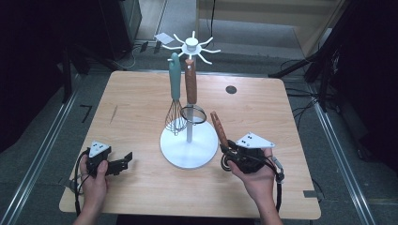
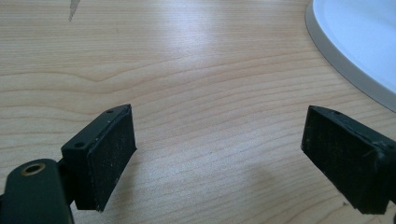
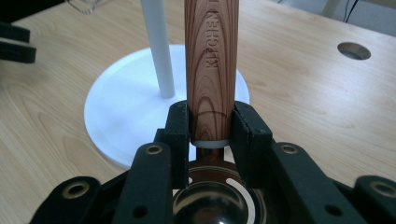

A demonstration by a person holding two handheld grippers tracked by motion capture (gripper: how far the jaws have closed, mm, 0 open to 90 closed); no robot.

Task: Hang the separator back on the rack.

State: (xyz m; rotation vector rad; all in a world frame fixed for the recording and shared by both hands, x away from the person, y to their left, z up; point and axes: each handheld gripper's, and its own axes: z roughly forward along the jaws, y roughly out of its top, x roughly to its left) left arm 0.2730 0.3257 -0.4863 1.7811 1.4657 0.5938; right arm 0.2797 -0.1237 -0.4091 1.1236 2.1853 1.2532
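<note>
R gripper [image 3: 211,135] was clamped on a wood-grain-handled utensil w/ a shiny metal head [image 3: 211,60], pads tight on the bottom end of the handle, right above the white collar where it meets the metal. Head sat back inside the gripper body, looked like a slotted steel bowl; exact tool type not clear. In the high view the utensil [image 1: 218,130] stuck up and tilted away from the R hand [image 1: 256,180], just beside the round white base of the hanging rack [image 1: 174,157], not yet on a hook.

L gripper [image 2: 219,154] was wide open, nothing between the pads, only bare light-wood table [image 2: 187,70] below. It hovered low near the rack base's L edge.

Handling, my read: stiff, light-to-moderate wt, head-heavy bc of the steel end. Gripping near the head keeps the mass close to the jaws, so little swing. Handle finish looked smooth, could twist or slip in the pads if bumped. Not fragile. Hanging end is the far tip, so keep it free of the jaws.

Already on the rack: teal-handled wire whisk [image 1: 175,89] and a second wood-handled tool w/ a round wire ring [image 1: 191,86].

Text: embossed "KITCHEN" down the handle, rest cut off by the frame. No other labels legible.
</note>
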